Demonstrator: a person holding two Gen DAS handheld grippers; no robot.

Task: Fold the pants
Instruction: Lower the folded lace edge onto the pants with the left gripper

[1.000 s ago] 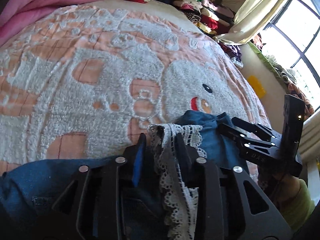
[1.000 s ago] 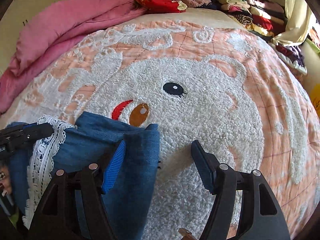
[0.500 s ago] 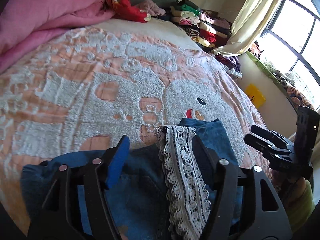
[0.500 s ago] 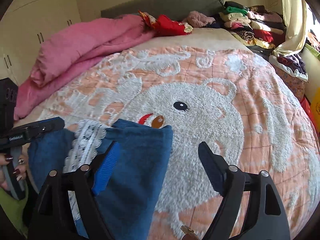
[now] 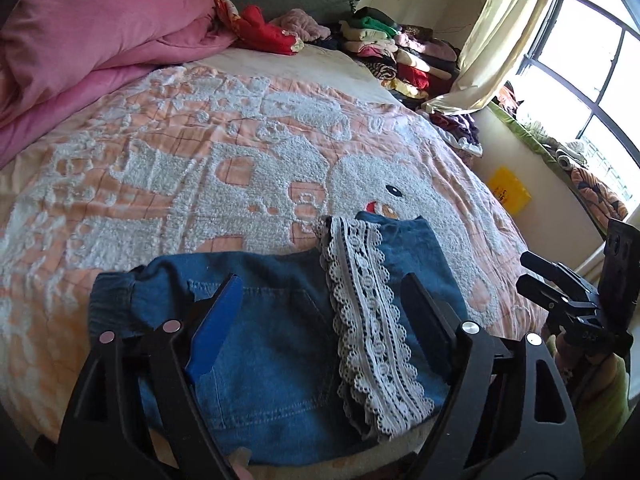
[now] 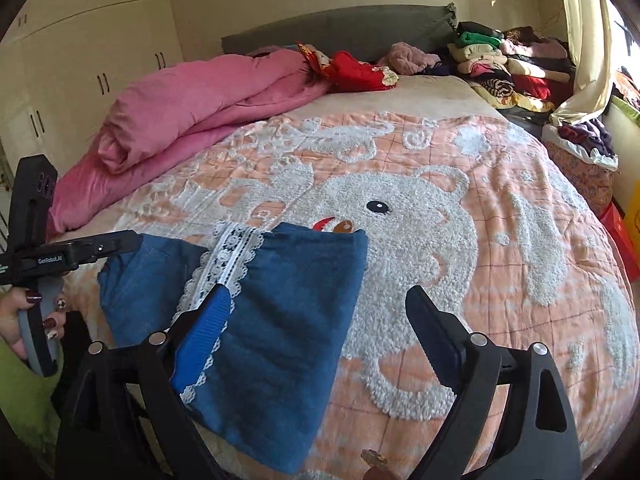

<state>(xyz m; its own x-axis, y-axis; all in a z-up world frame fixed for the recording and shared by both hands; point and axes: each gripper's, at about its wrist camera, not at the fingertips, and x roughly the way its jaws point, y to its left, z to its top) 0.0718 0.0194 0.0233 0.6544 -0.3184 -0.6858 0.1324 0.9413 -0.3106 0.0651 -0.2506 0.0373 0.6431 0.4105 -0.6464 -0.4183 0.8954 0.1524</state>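
Note:
Blue denim pants (image 5: 276, 320) with a white lace trim (image 5: 364, 320) lie folded on the near edge of the bed; they also show in the right wrist view (image 6: 288, 312). My left gripper (image 5: 320, 304) is open and empty above the pants, back from them. My right gripper (image 6: 316, 316) is open and empty, its left finger over the lace edge (image 6: 228, 260) and its right finger over the bedspread. Each gripper shows in the other's view, the right one (image 5: 560, 292) at the right and the left one (image 6: 80, 252) at the left.
The bed carries a peach bedspread (image 6: 500, 208) with a white bear. A pink duvet (image 6: 192, 100) lies at the far left, red clothes (image 6: 360, 72) at the headboard, and stacked folded clothes (image 6: 504, 68) at the far right. A window and curtain (image 5: 500, 36) are on the right.
My left gripper opened and let go of the lace-trimmed pants. Both grippers pulled up and back from the bed, and the pants now lie flat and folded.

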